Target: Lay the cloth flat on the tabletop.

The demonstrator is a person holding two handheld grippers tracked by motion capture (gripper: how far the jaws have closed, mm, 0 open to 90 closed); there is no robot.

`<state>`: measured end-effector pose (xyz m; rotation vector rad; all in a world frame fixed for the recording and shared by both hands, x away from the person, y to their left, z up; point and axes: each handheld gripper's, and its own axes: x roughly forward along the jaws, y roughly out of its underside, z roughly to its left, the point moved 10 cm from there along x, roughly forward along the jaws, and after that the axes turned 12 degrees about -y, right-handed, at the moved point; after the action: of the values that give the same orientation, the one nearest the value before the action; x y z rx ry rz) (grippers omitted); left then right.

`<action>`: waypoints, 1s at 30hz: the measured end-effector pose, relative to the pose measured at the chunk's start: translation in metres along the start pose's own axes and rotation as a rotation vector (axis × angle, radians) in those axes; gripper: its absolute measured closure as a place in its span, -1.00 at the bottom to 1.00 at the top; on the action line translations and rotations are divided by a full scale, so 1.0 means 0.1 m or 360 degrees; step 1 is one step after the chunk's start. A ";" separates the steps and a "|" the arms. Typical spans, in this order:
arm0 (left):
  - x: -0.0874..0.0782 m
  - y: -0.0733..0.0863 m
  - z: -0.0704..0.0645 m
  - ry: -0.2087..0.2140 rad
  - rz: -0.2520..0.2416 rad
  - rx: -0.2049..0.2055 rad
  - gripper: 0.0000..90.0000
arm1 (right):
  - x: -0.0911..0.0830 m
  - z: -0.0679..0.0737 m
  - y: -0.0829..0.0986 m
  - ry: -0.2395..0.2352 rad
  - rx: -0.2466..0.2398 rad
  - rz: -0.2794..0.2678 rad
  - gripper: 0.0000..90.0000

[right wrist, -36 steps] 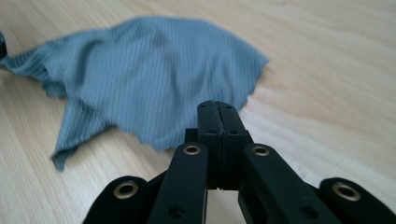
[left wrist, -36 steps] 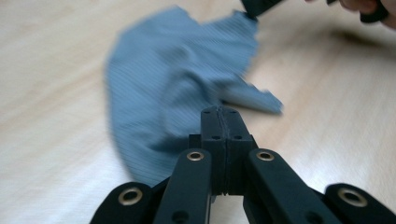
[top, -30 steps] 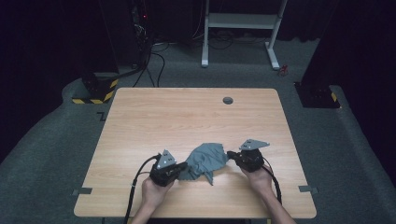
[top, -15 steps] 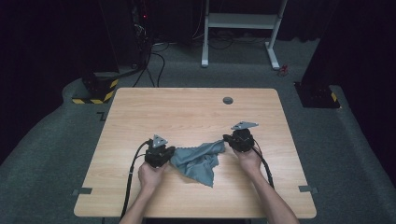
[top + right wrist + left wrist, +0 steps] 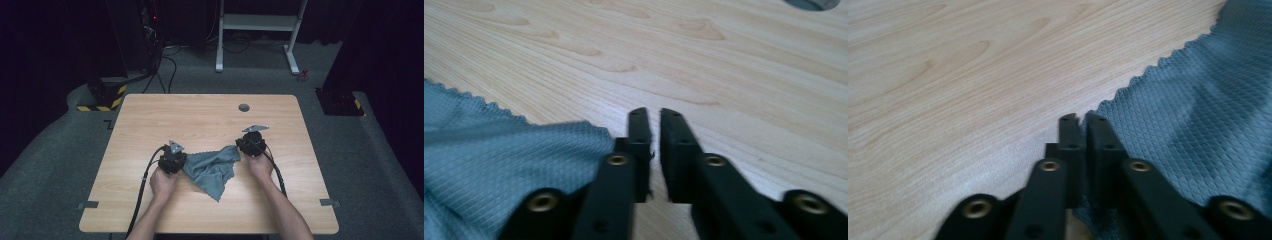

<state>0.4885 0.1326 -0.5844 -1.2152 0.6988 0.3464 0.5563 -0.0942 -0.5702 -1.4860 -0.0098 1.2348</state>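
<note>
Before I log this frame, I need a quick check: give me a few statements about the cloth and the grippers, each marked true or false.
1. The grey cloth hangs stretched between the left gripper and the right gripper. True.
2. The cloth is folded into a neat square. False: it is rumpled, with one corner trailing toward the person.
3. The left gripper's jaws are closed on the cloth's edge. True.
4. A mug stands on the table. False: no mug; just a round dark hole near the far edge.
5. The cloth is red. False: it is grey-blue.

Light wood surface (image 5: 200,115) w/ round grey grommet (image 5: 244,107) near far edge, white frame (image 5: 260,22) behind, yellow-black striped base (image 5: 102,102) at left
</note>
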 end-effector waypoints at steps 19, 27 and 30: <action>-0.80 -0.01 -0.83 0.0376 -0.0221 0.0194 0.27 | -0.27 0.56 0.47 -0.0203 -0.0249 0.0072 0.72; -0.60 0.12 -0.97 0.0372 -0.0102 0.0275 0.59 | -0.17 0.68 0.51 -0.0279 -0.0215 0.0088 0.64; -0.58 0.14 -0.95 0.0361 -0.0082 0.0307 0.84 | -0.17 0.69 0.51 -0.0287 -0.0211 0.0091 0.65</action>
<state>0.4081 0.0548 -0.5735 -1.0955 0.8741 0.0951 0.4723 -0.0732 -0.5815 -1.4917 -0.1735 1.4343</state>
